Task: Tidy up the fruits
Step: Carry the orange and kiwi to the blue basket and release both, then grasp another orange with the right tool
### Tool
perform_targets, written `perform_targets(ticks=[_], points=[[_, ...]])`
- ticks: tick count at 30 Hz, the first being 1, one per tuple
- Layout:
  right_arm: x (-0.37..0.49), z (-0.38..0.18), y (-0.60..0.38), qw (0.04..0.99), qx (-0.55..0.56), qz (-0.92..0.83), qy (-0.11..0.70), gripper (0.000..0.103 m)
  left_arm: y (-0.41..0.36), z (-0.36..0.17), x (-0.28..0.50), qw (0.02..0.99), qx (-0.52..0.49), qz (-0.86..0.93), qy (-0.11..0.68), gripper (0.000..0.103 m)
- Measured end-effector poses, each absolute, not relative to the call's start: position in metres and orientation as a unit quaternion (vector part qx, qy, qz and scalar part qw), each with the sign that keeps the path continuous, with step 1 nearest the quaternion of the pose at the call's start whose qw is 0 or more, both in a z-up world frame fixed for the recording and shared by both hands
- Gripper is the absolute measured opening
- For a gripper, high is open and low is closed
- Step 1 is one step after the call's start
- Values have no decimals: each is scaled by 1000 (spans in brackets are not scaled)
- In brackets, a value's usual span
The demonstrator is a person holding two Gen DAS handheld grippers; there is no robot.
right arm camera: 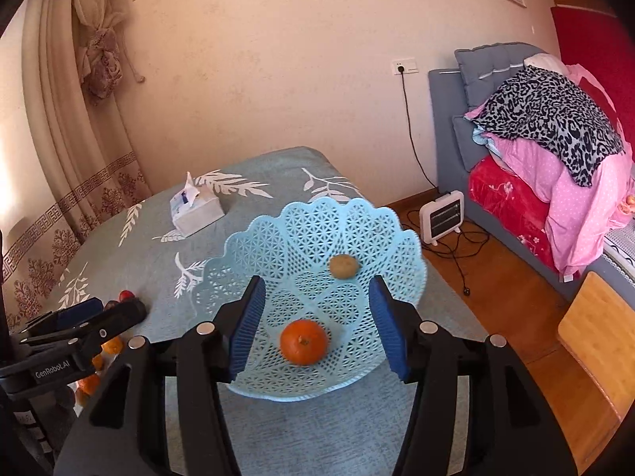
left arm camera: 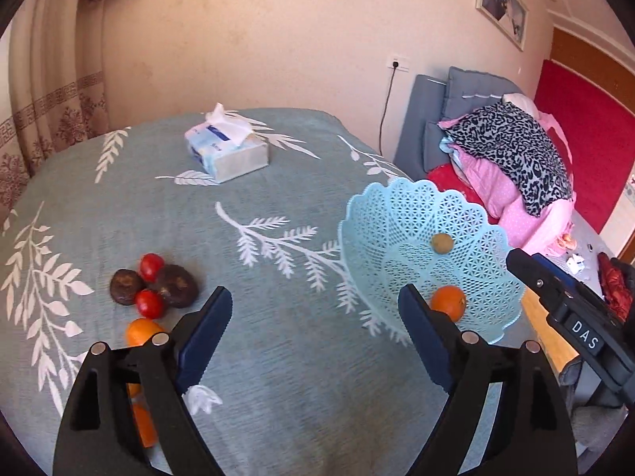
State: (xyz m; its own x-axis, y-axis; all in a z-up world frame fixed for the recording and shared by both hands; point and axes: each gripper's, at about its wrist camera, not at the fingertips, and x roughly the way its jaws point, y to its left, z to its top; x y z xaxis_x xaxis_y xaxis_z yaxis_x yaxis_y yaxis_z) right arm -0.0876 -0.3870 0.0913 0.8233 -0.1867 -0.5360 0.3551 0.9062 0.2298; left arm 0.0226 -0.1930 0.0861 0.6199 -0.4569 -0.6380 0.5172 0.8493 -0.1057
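Left gripper (left arm camera: 315, 317) is hovering with jaws wide apart and empty at lower centre. Right gripper (right arm camera: 317, 317) is gaping over the blue lattice basket (right arm camera: 317, 230), where an orange (right arm camera: 304, 342) and a kiwi (right arm camera: 343, 266) are lying.

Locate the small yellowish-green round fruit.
In the pale blue lattice plastic basket, far side, beyond the orange tangerine: the small yellowish-green round fruit.

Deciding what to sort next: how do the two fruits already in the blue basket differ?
The orange is bright orange and larger; the small brownish-green fruit is dull and smaller. The orange lies near the basket's front edge, the brownish-green fruit farther back. Both are roundish and loose.
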Motion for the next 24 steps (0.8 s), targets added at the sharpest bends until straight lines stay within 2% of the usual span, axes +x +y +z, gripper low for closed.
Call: perform_targets(ticks=[12, 24], points=[[-62, 79, -295, 937, 133, -12, 322, 57, -55, 77, 26, 927, 13, -132, 350, 87], [-29, 58, -199, 898, 130, 113, 405, 58, 23, 67, 18, 938, -8, -65, 341, 87]])
